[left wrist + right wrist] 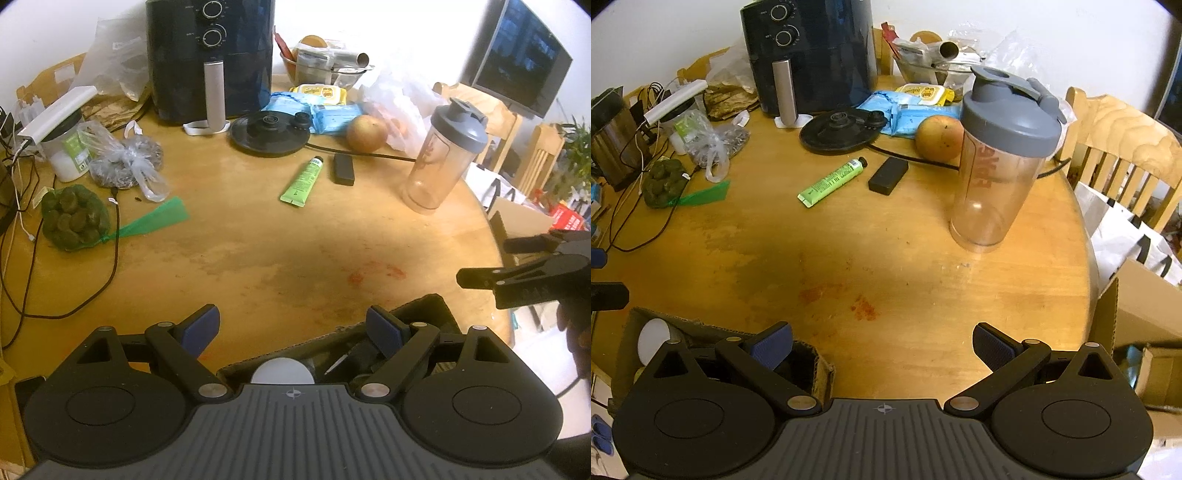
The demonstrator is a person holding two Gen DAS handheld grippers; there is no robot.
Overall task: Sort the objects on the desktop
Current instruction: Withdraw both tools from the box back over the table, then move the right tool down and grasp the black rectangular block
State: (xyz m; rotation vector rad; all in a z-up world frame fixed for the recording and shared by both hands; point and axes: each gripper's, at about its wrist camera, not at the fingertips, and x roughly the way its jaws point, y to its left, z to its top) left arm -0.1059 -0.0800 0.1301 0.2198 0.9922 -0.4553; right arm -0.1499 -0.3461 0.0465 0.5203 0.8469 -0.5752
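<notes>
A green tube (302, 180) (831, 181) and a small black block (344, 169) (888, 175) lie mid-table. A clear shaker bottle with a grey lid (445, 155) (1001, 158) stands upright at the right. A cardboard box (424, 310) (820, 373) at the near edge holds a white round thing (282, 371) (652, 341) and dark items. My left gripper (295, 328) is open and empty above the box. My right gripper (882, 343) is open and empty over bare table; it also shows at the right of the left wrist view (487, 262).
A black air fryer (210, 55), a kettle base (269, 133), an apple (366, 133), blue packets (332, 116), a netted green bag (72, 218), plastic bags and cables crowd the far and left side. A wooden chair (1123, 147) and boxes stand right.
</notes>
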